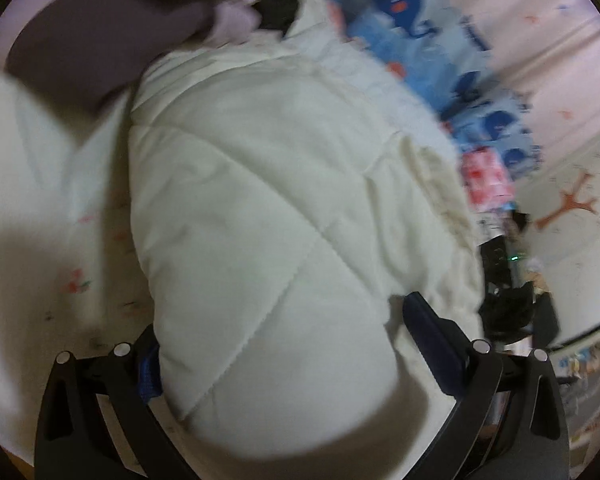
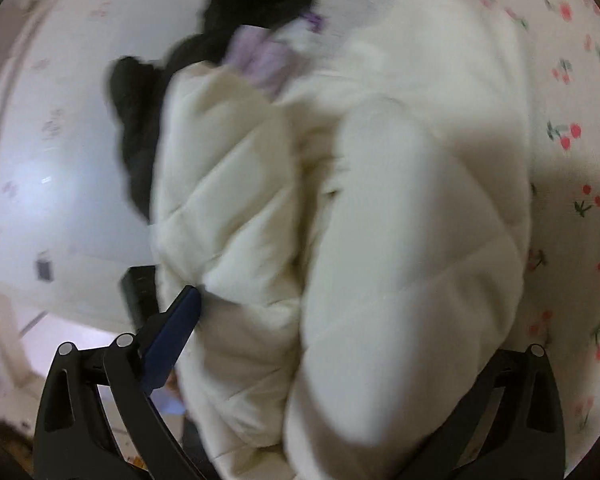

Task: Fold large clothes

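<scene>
A bulky white quilted jacket (image 1: 268,184) fills the left wrist view and lies bunched between the fingers of my left gripper (image 1: 284,320). The left blue pad (image 1: 148,372) is mostly buried under the fabric, while the right pad (image 1: 428,328) presses its side. In the right wrist view the same jacket (image 2: 380,240) hangs in thick folds, and my right gripper (image 2: 340,312) is shut on it. Only its left blue pad (image 2: 172,328) shows; the other finger is hidden behind the padding. Both views are blurred.
A cherry-print sheet (image 2: 572,160) lies under the jacket. Behind it are a dark garment (image 2: 236,8), a lilac cloth (image 2: 260,60) and a brown-purple garment (image 1: 84,40). A blue whale-print cloth (image 1: 440,40) and black gear (image 1: 504,280) sit to the right.
</scene>
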A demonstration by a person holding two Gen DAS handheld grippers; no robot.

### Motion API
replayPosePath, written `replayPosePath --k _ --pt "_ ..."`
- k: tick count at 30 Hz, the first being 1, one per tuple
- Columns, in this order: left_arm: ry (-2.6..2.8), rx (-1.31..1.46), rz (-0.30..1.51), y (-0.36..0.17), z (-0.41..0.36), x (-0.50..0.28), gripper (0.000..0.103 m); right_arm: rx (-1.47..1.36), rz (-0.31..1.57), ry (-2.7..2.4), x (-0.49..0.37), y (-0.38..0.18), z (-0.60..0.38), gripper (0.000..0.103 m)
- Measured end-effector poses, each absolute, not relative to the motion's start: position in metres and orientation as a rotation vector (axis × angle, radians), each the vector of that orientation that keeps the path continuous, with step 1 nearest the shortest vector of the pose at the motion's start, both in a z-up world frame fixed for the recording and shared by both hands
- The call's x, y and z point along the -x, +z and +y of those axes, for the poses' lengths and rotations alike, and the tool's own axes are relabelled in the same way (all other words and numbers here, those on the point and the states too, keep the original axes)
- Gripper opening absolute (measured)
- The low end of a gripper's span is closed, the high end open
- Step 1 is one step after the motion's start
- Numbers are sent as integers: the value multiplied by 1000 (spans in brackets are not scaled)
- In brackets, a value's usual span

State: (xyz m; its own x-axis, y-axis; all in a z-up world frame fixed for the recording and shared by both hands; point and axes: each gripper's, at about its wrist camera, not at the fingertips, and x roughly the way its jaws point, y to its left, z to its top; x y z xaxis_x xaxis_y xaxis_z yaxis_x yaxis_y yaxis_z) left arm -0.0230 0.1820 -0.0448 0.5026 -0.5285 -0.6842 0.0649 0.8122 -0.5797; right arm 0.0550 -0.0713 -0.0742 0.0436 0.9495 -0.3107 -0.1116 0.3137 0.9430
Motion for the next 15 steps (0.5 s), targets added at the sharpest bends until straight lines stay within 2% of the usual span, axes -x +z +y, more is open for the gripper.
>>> replayPosePath --k 4,8,12,15 --pt "-427 534 975 -33 168 24 97 -779 1173 1014 -38 -33 -88 97" --pt "-271 394 1070 -47 147 16 97 -616 1299 789 -43 -53 -99 97" --pt "-259 363 1059 -42 151 18 98 -577 1192 735 -40 -32 -102 97" --pt "-265 422 1074 -46 172 17 97 -559 1199 751 -47 -31 -75 97"
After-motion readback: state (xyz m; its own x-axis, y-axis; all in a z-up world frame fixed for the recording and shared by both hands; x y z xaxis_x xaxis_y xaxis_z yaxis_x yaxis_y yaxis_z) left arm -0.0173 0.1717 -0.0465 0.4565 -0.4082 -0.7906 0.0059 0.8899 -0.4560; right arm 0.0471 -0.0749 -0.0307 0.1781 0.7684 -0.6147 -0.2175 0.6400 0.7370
